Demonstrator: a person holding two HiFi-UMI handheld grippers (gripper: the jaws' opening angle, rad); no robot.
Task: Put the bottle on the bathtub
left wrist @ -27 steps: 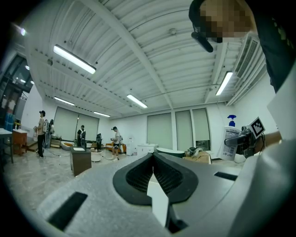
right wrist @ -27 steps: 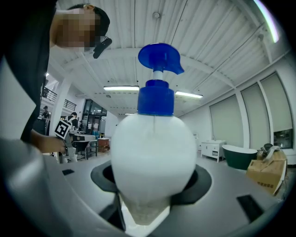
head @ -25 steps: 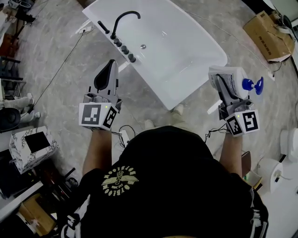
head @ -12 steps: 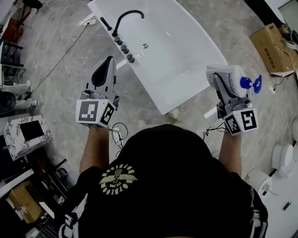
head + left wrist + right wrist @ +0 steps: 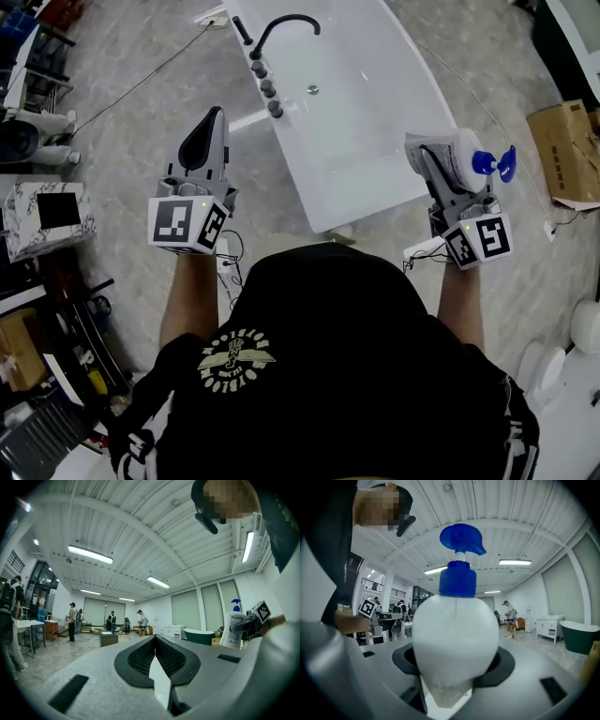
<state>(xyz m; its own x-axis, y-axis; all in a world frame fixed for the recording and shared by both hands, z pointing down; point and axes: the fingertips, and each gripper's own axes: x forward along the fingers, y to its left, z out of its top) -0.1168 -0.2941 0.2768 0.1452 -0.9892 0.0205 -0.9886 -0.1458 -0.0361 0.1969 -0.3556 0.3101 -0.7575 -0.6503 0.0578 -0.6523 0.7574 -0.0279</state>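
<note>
A white bottle (image 5: 461, 148) with a blue pump head (image 5: 494, 163) is held off the floor, to the right of the tub, with my right gripper (image 5: 424, 152) shut on its body. The bottle (image 5: 456, 639) fills the right gripper view, with its pump (image 5: 461, 541) pointing up. The white bathtub (image 5: 394, 112) lies ahead between both grippers, and its near end is close to my body. To the left of the tub my left gripper (image 5: 213, 117) is shut, with nothing between its fingers. In the left gripper view the bottle (image 5: 233, 630) shows at the right.
A black faucet (image 5: 281, 23) and several knobs (image 5: 268, 89) sit on the tub's left rim. A cardboard box (image 5: 567, 155) lies on the floor at the right and a marbled box (image 5: 47, 216) at the left. A cable (image 5: 141, 84) runs across the floor. People (image 5: 72, 620) stand far off.
The view has swung: the tub has shifted right and now runs more lengthwise, and the cardboard box has dropped lower at the right. Both grippers hold their pose, the bottle still clamped.
</note>
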